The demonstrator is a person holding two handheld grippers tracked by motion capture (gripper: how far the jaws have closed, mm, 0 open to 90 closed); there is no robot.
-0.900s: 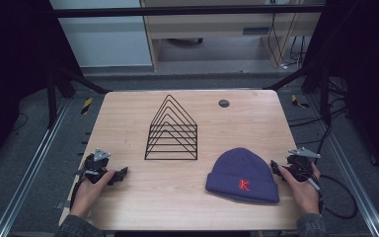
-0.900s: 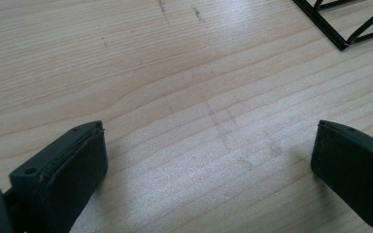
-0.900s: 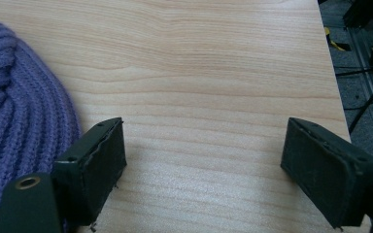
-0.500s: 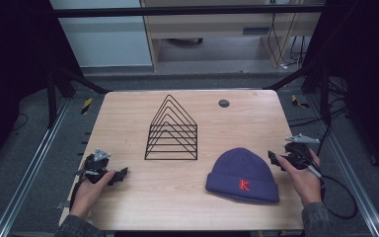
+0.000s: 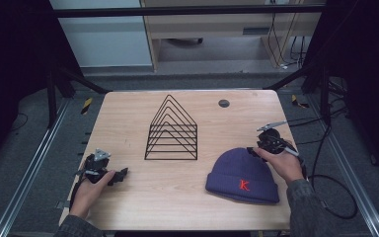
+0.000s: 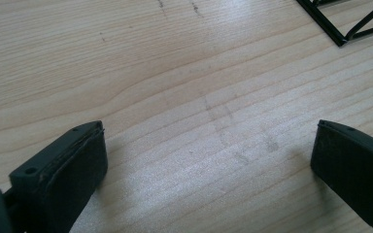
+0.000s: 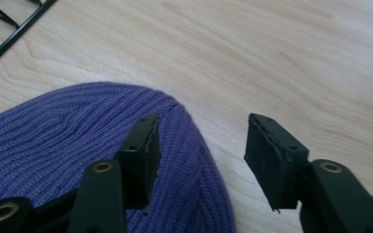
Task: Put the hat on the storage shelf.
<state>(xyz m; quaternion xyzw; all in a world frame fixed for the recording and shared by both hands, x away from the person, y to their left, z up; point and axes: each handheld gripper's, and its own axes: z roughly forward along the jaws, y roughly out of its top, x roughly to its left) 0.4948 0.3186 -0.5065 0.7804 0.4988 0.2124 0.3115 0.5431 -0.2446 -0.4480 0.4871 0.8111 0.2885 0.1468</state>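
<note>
Purple ribbed knit beanie (image 5: pixel 243 172) lies lower right in the high view beside our right gripper (image 5: pixel 254 150). In the right gripper view, half-open jaws straddle its crown edge (image 7: pixel 92 126); a shallow pinch may slip. In the left gripper view, jaws gape wide over bare wooden table (image 6: pixel 184 97).

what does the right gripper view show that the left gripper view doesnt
Right gripper view: the purple knit beanie, with the right claw open over its edge, one jaw above the knit, the other above bare wood. Left gripper view: the left claw wide open over bare wood, nothing between its jaws. Both: the wooden table and a corner of the black wire rack.
</note>
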